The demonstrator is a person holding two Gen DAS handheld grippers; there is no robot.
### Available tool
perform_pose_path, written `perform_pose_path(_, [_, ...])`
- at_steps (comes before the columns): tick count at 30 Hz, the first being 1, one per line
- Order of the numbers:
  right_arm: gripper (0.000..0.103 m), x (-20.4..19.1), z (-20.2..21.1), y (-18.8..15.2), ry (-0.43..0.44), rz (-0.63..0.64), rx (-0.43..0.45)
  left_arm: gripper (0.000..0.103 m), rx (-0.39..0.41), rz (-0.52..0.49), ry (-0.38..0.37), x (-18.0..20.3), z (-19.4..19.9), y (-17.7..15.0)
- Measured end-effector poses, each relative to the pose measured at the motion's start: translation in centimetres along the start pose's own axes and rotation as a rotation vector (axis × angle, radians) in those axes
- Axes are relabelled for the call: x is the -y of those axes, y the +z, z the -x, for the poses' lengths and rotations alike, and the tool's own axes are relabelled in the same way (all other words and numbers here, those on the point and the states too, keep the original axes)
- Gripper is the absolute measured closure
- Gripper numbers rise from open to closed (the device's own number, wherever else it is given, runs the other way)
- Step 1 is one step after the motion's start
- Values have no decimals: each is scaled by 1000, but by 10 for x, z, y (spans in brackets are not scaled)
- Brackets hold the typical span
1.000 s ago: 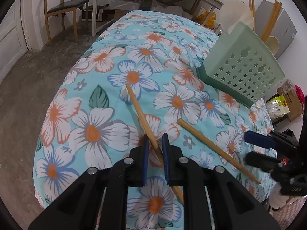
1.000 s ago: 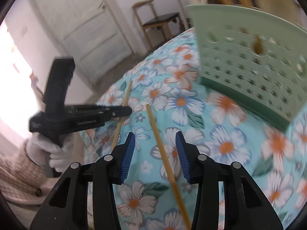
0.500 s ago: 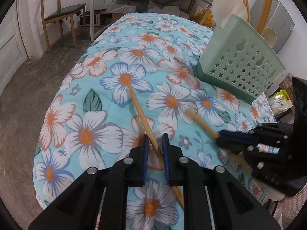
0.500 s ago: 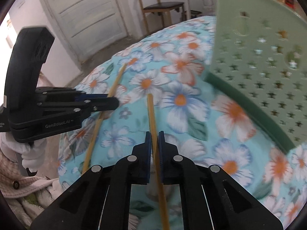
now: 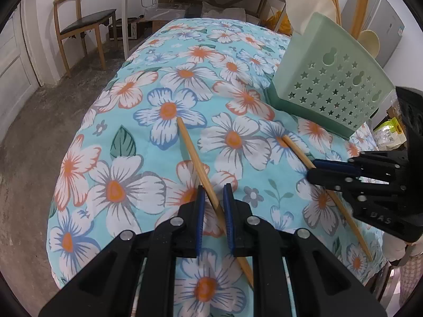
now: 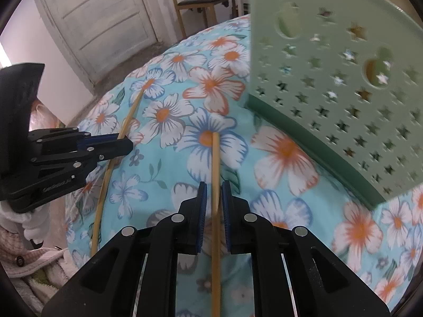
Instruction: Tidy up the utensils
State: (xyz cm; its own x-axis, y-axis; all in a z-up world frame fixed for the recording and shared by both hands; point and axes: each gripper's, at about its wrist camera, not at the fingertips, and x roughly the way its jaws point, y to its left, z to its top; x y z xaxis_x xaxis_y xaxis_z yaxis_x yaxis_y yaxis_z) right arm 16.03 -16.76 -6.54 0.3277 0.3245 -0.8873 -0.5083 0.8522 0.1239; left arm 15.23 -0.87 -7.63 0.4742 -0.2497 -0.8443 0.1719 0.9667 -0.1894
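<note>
On the floral counter [image 5: 127,121] near the green basket [image 5: 330,89], the left gripper [image 5: 213,194] pinches one chopstick [image 5: 193,155] and the right gripper [image 6: 212,192] clamps the other chopstick [image 6: 215,158], both sticks lying well apart.

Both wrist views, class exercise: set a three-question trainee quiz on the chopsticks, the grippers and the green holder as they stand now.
1. True or false: each gripper has a chopstick between its fingers.
2. Multiple choice: the green holder is A) lying on its side, B) standing on the floral tablecloth, C) held by a gripper.
3. Fill in: the holes in the holder's wall are mostly shaped like ____.

Key
1. True: left gripper on the left chopstick, right gripper on the right chopstick.
2. B.
3. Stars.
</note>
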Motion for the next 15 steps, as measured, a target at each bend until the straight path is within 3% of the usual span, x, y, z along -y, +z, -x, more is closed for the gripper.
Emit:
perform_pose_path(7, [98, -3, -7, 9, -23, -9, 19, 90, 2, -4, 6, 1, -1, 0])
perform_pose_path(15, [98, 19, 70, 11, -6, -128, 233, 90, 26, -8, 14, 2, 2, -1])
